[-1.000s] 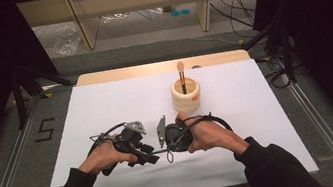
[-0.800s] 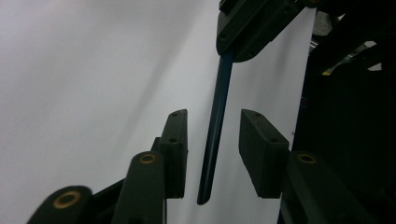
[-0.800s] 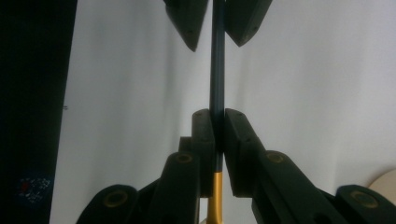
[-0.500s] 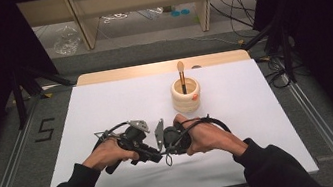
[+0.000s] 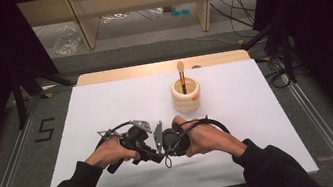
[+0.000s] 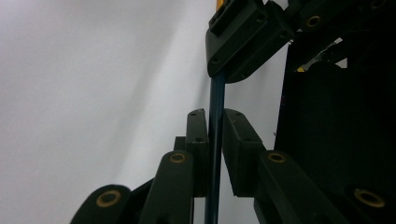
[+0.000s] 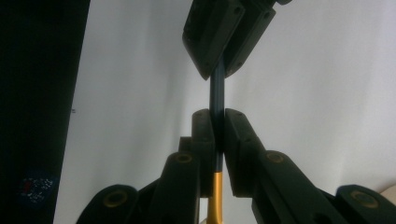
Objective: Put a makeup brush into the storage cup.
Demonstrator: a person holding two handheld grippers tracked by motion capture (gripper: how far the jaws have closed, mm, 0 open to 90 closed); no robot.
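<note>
A thin rod, dark blue along its shaft with a yellow end, is clamped between both grippers' jaws. It is held near the front edge of the white table, about midway between the left and right edges.

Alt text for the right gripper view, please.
The right gripper is shut on a thin dark blue rod with a yellow end, above the white table. The left gripper clamps the rod farther along.
</note>
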